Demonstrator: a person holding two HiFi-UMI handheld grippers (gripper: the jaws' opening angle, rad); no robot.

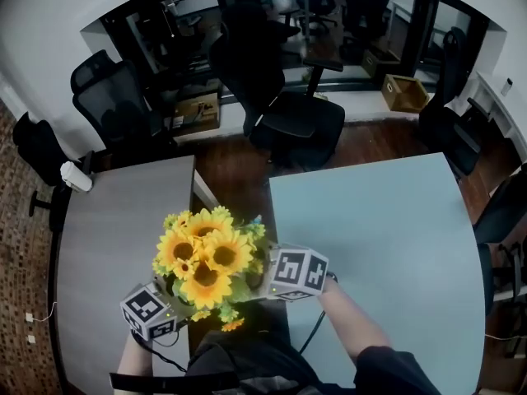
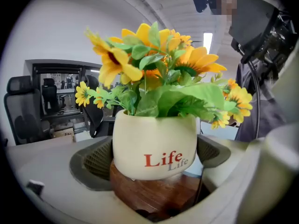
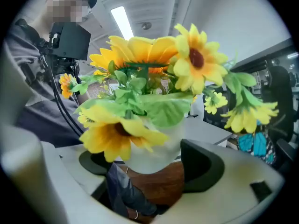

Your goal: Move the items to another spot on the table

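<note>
A cream flower pot (image 2: 154,143) printed "Life" holds artificial sunflowers (image 1: 206,257) with green leaves. It hangs in the air over the gap between the two tables, with brown floor showing under it in both gripper views. My left gripper (image 1: 177,293) is shut on the pot (image 1: 174,286) from the left, its dark pads (image 2: 93,160) against the pot's sides. From the right, my right gripper (image 1: 262,280) is shut on the same pot (image 3: 156,148); one pad (image 3: 203,164) shows, the other is half hidden by a flower.
A grey table (image 1: 115,220) lies at the left and a pale blue table (image 1: 387,237) at the right, with a strip of wooden floor (image 1: 239,171) between them. A white object (image 1: 75,176) sits on the grey table's far corner. Black office chairs (image 1: 288,113) stand beyond.
</note>
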